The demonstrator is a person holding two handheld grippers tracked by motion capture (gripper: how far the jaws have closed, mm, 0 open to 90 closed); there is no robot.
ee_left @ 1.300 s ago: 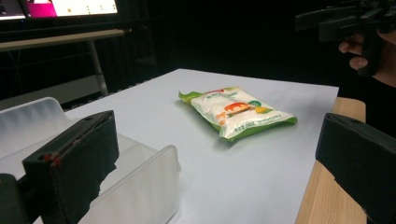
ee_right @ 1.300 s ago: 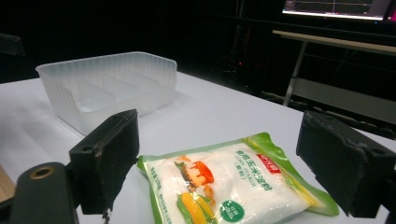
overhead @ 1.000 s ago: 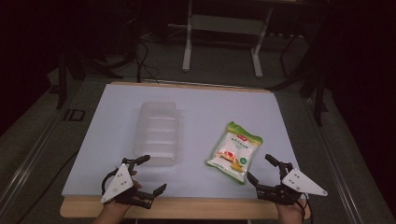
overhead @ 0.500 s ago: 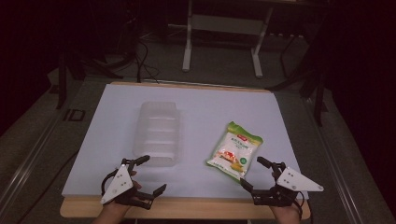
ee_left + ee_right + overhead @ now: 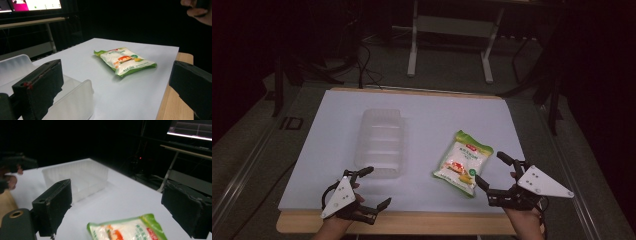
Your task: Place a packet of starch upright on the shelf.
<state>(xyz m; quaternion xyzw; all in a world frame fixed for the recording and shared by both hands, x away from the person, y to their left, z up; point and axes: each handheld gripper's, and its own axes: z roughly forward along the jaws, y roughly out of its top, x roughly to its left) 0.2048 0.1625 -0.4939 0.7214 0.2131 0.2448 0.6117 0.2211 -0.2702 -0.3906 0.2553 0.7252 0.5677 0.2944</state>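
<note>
A green and white snack bag point(image 5: 463, 162) lies flat on the white sheet, right of centre. A clear plastic tray point(image 5: 382, 137) with ribbed compartments sits left of it, empty. My left gripper point(image 5: 376, 186) is open near the front edge, just below the tray's near end. My right gripper point(image 5: 489, 168) is open too, close beside the bag's near right corner, holding nothing. The left gripper view looks past the tray's corner point(image 5: 72, 100) to the bag point(image 5: 125, 60). In the right gripper view the bag point(image 5: 127, 230) lies low between the open jaws, with the tray point(image 5: 77, 176) beyond.
The white sheet point(image 5: 432, 115) covers a wooden table whose front edge point(image 5: 422, 222) shows as a bare strip. A metal stand point(image 5: 452, 30) and cables stand on the dark floor behind. A lit screen point(image 5: 190, 130) glows in the background.
My right gripper has shifted a little to the left, closer to the bag's near corner. The left gripper, the tray and the bag have stayed put.
</note>
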